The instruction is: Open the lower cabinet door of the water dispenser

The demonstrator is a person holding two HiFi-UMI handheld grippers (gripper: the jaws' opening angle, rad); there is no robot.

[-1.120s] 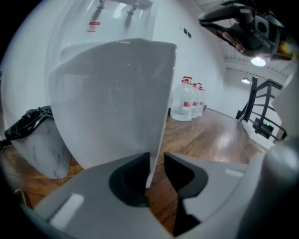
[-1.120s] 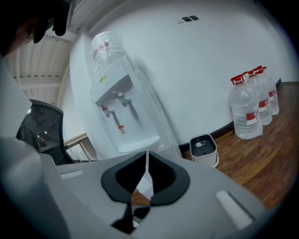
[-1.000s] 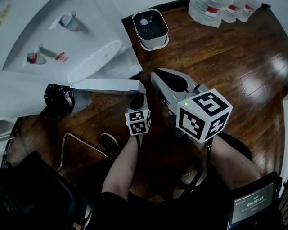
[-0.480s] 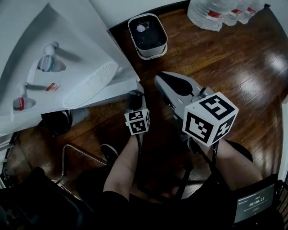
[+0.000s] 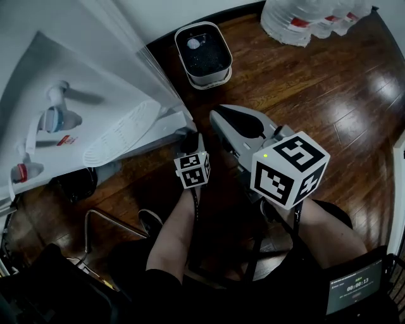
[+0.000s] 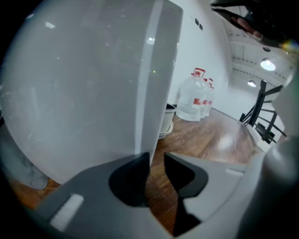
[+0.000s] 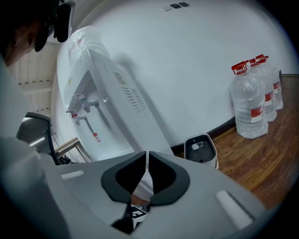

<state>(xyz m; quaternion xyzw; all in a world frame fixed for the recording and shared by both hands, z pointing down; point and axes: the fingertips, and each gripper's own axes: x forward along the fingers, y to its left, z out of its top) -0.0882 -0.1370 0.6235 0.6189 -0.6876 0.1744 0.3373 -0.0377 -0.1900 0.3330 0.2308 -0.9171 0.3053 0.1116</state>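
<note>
The left gripper point(image 6: 156, 158) has its jaws released, a narrow gap between them. The edge of the white cabinet door point(image 6: 117, 102) sits just at one jaw, apparently unpinched. The right gripper point(image 7: 146, 156) is clenched on nothing, near the water dispenser point(image 5: 76, 95). A pull now would likely slip off the edge, and a hard tug could drag the dispenser. Only the timer screen point(image 5: 357, 285) reads: 00:00:13. The bottles' point(image 5: 304, 16) red labels are illegible.
</note>
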